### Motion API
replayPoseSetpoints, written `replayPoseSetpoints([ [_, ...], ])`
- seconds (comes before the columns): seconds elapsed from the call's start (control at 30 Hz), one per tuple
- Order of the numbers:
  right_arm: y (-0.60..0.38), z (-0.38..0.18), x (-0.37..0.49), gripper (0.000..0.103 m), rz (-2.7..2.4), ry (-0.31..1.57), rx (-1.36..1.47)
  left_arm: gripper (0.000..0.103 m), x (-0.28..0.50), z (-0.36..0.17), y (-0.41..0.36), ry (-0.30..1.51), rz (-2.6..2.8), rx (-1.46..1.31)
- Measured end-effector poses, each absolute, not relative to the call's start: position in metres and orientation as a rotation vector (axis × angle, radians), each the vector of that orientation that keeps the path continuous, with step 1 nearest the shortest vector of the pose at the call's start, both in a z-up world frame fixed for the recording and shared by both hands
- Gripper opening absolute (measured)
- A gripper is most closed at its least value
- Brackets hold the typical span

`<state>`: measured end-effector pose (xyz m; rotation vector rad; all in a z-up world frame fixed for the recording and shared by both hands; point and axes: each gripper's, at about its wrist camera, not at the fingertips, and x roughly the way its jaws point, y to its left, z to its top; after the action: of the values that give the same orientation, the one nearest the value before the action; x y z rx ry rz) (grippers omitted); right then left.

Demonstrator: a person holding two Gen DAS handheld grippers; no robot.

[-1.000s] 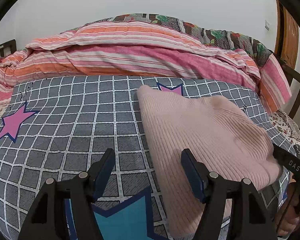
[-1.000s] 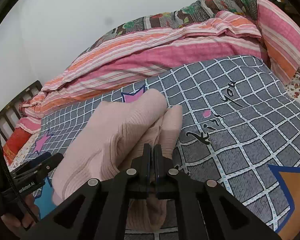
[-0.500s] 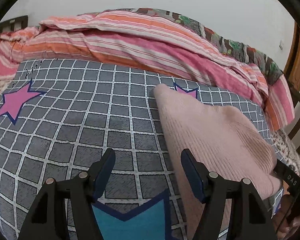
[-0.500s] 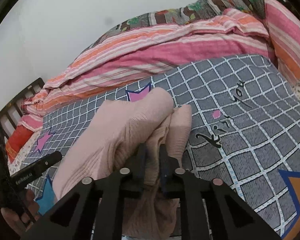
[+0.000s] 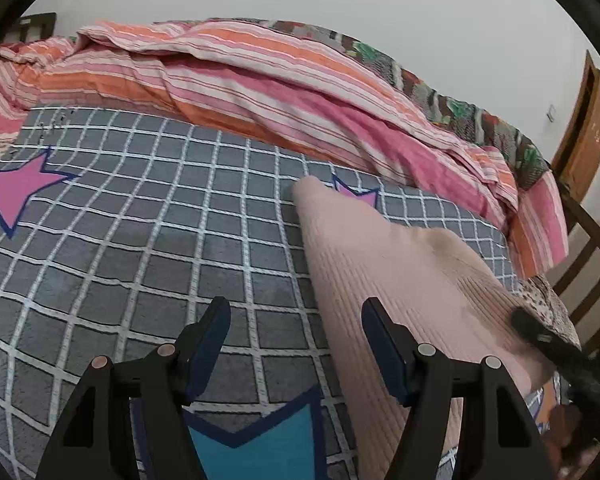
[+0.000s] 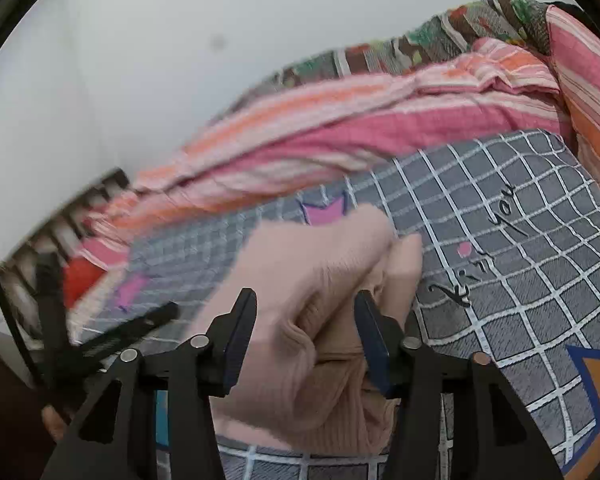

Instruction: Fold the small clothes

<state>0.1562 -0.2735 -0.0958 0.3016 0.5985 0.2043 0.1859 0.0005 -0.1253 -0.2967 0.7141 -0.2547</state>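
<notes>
**Right wrist view: jaws parting over a bunched pink top**

In the right wrist view the right gripper (image 6: pixel 306 334) is seen with its jaws opening; a bunched fold of the pink top (image 6: pixel 300 276) lies between them, and the pads no longer appear to press on it. The near edge of the top is cut off behind the gripper frame. The left half of this view is smeared by motion blur, so the headboard (image 6: pixel 72 216) and the pink star (image 6: pixel 130 292) printed there are hard to make out. The left gripper is glimpsed at the left edge as a dark blurred shape with part of a hand below it.

In the left wrist view the left gripper (image 5: pixel 296 340) is held with its jaws wide apart over the grid blanket (image 5: pixel 140 240), nothing between them. The top (image 5: pixel 400 280) is spread on the bed just to the right of them, its edge running under the right-hand finger (image 5: pixel 384 350). Its far corner partly covers a pink star (image 5: pixel 354 194). A striped quilt (image 5: pixel 260 80) is heaped along the wall behind. The right gripper is cut off at the right edge, dark and blurred, so its jaws cannot be read there. A teal patch (image 5: pixel 252 452) is half hidden behind the gripper frame.
</notes>
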Motion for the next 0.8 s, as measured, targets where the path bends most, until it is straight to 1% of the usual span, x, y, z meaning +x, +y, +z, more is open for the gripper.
replayPoseSetpoints([
  [0.03, -0.271, -0.1, 0.161, 0.013, 0.194, 0.615, 0.295, 0.066, 0.186, -0.127, -0.001, 0.72, -0.276, -0.295],
  [0.1, -0.268, -0.107, 0.167, 0.012, 0.191, 0.629, 0.284, 0.066, 0.184, -0.129, -0.002, 0.725, -0.301, -0.287],
  [0.23, -0.288, -0.086, 0.14, 0.01, 0.272, 0.5, 0.34, 0.066, 0.182, -0.129, 0.001, 0.724, -0.314, -0.276],
  [0.27, -0.292, -0.086, 0.136, 0.01, 0.261, 0.492, 0.345, 0.066, 0.183, -0.129, 0.002, 0.728, -0.32, -0.277],
  [0.33, -0.298, -0.101, 0.14, 0.01, 0.171, 0.573, 0.32, 0.066, 0.185, -0.131, 0.003, 0.74, -0.336, -0.285],
  [0.4, -0.301, -0.119, 0.152, 0.014, 0.127, 0.659, 0.337, 0.066, 0.186, -0.131, 0.002, 0.756, -0.361, -0.288],
  [0.43, -0.303, -0.122, 0.154, 0.016, 0.135, 0.669, 0.364, 0.066, 0.185, -0.131, 0.002, 0.758, -0.382, -0.29],
  [0.47, -0.304, -0.12, 0.153, 0.021, 0.146, 0.664, 0.379, 0.066, 0.184, -0.13, 0.002, 0.758, -0.395, -0.295],
  [0.5, -0.305, -0.116, 0.15, 0.03, 0.168, 0.645, 0.39, 0.066, 0.183, -0.13, 0.002, 0.757, -0.407, -0.298],
  [0.57, -0.303, -0.108, 0.141, 0.036, 0.161, 0.615, 0.353, 0.066, 0.176, -0.128, -0.002, 0.753, -0.446, -0.277],
  [0.8, -0.297, -0.103, 0.119, 0.037, 0.219, 0.616, 0.319, 0.067, 0.129, -0.119, -0.037, 0.705, -0.595, -0.072],
])
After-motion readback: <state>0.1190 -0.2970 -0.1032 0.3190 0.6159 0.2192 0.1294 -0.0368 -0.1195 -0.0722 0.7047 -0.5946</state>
